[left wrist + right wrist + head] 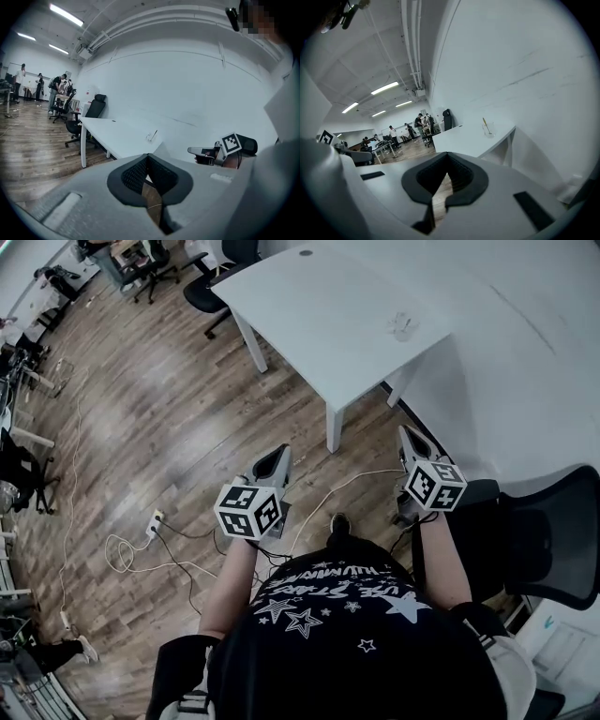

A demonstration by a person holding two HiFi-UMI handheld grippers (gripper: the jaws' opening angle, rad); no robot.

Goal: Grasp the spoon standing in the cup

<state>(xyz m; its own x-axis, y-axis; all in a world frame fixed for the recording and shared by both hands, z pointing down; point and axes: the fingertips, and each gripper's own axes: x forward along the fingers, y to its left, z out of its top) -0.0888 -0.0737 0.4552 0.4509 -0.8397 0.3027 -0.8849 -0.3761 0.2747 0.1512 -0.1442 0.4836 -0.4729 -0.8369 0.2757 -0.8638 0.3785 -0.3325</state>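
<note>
A clear cup (403,326) with a spoon in it stands on the white table (319,306), near its right side by the wall. The spoon (485,124) shows as a thin yellowish stick leaning in the cup (488,130); in the left gripper view the cup (151,136) is small and far. My left gripper (275,461) and right gripper (411,439) are held out over the wooden floor, short of the table. Both are shut with nothing between the pads (140,171) (459,171). From the left gripper view, the right gripper (208,152) hovers at the right.
A table leg (334,427) stands between the grippers and the table top. Cables and a power strip (155,521) lie on the floor at left. A black office chair (539,540) is close on the right; another chair (208,292) sits at the table's far side. Several people stand far off (56,86).
</note>
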